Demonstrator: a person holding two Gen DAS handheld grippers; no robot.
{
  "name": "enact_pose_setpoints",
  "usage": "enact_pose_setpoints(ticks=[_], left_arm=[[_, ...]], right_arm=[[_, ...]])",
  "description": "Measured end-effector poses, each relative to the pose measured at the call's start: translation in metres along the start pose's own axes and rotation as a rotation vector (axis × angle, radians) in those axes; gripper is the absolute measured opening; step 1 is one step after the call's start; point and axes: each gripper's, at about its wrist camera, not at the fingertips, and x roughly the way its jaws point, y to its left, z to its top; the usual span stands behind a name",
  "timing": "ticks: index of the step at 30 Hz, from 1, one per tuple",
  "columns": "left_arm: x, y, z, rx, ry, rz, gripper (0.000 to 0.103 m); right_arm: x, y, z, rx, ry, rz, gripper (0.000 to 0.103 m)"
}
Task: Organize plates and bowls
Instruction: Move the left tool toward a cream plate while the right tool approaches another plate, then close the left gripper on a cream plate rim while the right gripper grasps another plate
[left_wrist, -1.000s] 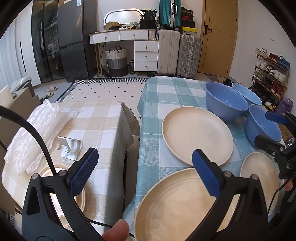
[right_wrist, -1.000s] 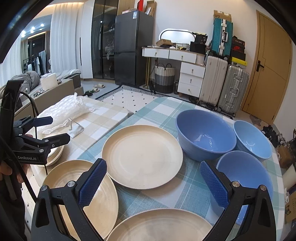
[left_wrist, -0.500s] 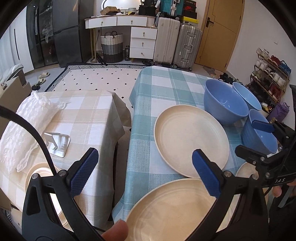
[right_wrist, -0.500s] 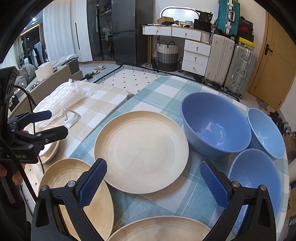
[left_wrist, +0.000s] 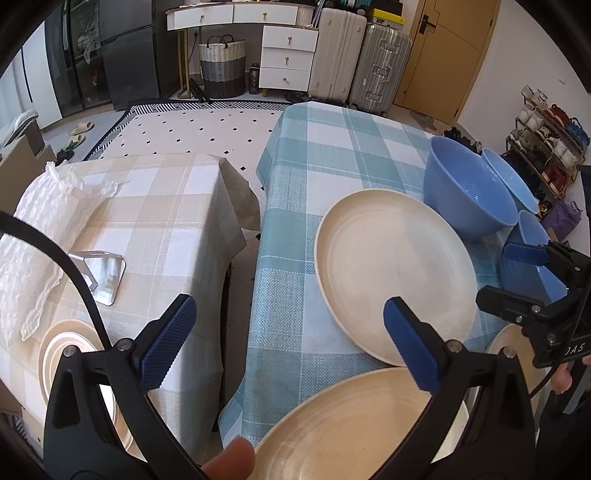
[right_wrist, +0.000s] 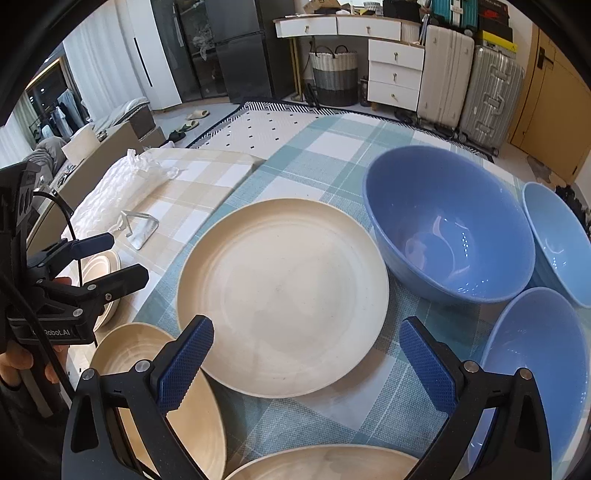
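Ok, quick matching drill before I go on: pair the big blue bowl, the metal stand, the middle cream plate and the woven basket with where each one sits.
Things:
1. big blue bowl
2. metal stand
3. middle cream plate
4. woven basket

Places:
A. on the beige checked cloth
B. on the floor by the white drawers
C. between both open grippers, on the blue cloth
D. right of the plate, beside two other bowls

Pairs: 1-D, 2-A, 3-C, 4-B

Both wrist views overlook the central plate (left_wrist: 395, 273) (right_wrist: 282, 295).
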Motion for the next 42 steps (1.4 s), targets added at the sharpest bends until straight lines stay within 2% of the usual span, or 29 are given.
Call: enact_pose_setpoints(ticks=[8, 17, 22, 30, 37, 42], left_arm=[[0.010, -0.002, 0.005, -0.029, 0.008, -0.049, 0.101], [0.015, -0.016, 0.011, -0.044, 0.015, -0.080, 0.101], [0.022, -0.016, 0.012, -0.054, 0.027, -0.086, 0.101], [0.033, -0.016, 0.014, -0.064, 0.043, -0.110, 0.101], [0.047, -0.010, 0.013, -0.092, 0.066, -0.144, 0.097], [0.059, -0.009, 0.012, -0.097, 0.085, -0.148, 0.089]], right_arm=[[0.016, -0.015, 0.001, 0.107, 0.052, 0.045, 0.103], [0.023, -0.017, 0.013, 0.090, 0.098, 0.071, 0.097], [0.030, -0.016, 0.018, 0.080, 0.134, 0.031, 0.097], [0.050, -0.011, 0.022, 0.071, 0.176, -0.085, 0.096], [0.067, -0.020, 0.030, 0.093, 0.212, -0.111, 0.096], [0.075, -0.024, 0.031, 0.107, 0.223, -0.099, 0.096]])
